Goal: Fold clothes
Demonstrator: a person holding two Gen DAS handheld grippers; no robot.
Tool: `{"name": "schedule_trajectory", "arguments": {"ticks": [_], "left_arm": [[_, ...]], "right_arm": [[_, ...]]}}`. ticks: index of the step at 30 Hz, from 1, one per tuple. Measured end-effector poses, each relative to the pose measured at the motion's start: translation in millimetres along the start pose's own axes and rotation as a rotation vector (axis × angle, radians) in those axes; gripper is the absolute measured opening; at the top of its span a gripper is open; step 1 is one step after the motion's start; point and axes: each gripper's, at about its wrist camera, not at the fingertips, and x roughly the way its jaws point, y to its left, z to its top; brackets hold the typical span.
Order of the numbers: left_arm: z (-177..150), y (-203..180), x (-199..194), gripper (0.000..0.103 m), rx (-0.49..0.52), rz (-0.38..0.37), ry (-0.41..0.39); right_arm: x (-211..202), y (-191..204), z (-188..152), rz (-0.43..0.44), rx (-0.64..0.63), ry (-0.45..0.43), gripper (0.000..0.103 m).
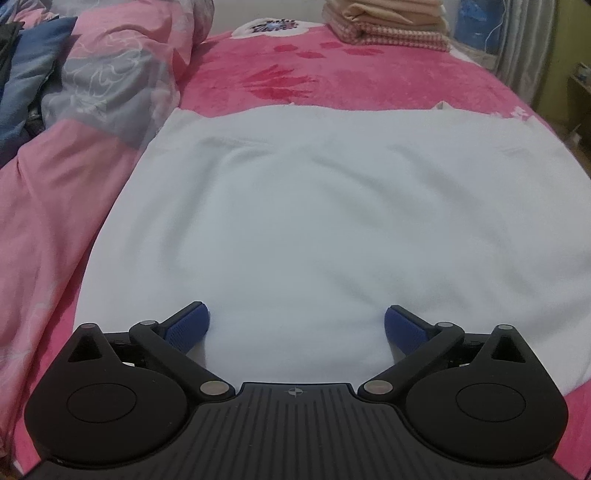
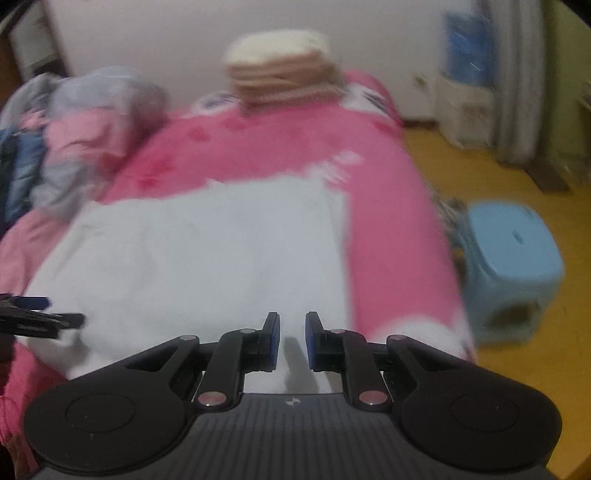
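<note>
From the left wrist we see our left tool point(image 1: 297, 325) with its blue pads point(image 1: 188, 326) spread as wide as they go, nothing between them but the white garment point(image 1: 314, 221) lying beneath. The garment lies flat on the pink bed cover point(image 1: 351, 74), filling the middle of the view, with soft creases across it. To its left a pink and grey quilt point(image 1: 92, 92) is bunched up, with blue clothes point(image 1: 26, 74) beyond it. At the far end of the bed sits a stack of folded cloths point(image 1: 388, 26), beige on top and checked below.

From the right wrist the picture is blurred. Our right tool point(image 2: 292, 341) has its pads close together with a narrow gap left between them, and we see nothing pinched there; the white garment point(image 2: 203, 258) lies below and ahead of it. The left tool point(image 2: 33, 319) pokes in at the left edge, over the garment's near corner. Beside the bed a light blue stool point(image 2: 513, 251) stands on the yellow floor point(image 2: 461, 158).
</note>
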Motion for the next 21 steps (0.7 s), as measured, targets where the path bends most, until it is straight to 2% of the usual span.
{"name": "schedule_trajectory", "arguments": {"ticks": [5,7,9,12,15,19,21], "left_arm": [[-0.4,-5.1,-0.2,0.103,0.005,0.024,-0.002],[-0.2,-5.9,-0.2,0.103,0.004,0.028,0.0],[-0.1,-5.9,-0.1,0.103,0.003,0.029,0.001],[-0.8,-5.5,-0.1,0.103,0.003,0.027,-0.001],[-1.0,-4.9,0.3,0.103,0.002,0.025,-0.001],[-0.6,-6.4,0.2,0.103,0.003,0.033,0.002],[-1.0,-6.4,-0.3,0.103,0.004,0.036,0.002]], "right_arm": [[36.4,51.1,15.7,0.072,-0.179,0.005,0.018],[50.9,61.5,15.0,0.059,-0.224,0.019,0.025],[63.6,66.2,13.2,0.028,-0.252,0.037,0.027],[71.2,48.8,16.7,-0.029,-0.191,0.053,0.026],[66.1,30.5,23.7,-0.026,-0.075,0.06,0.023],[62.1,43.9,30.9,-0.156,-0.124,0.046,0.031],[60.4,49.0,32.9,-0.124,-0.128,0.038,0.035]]}}
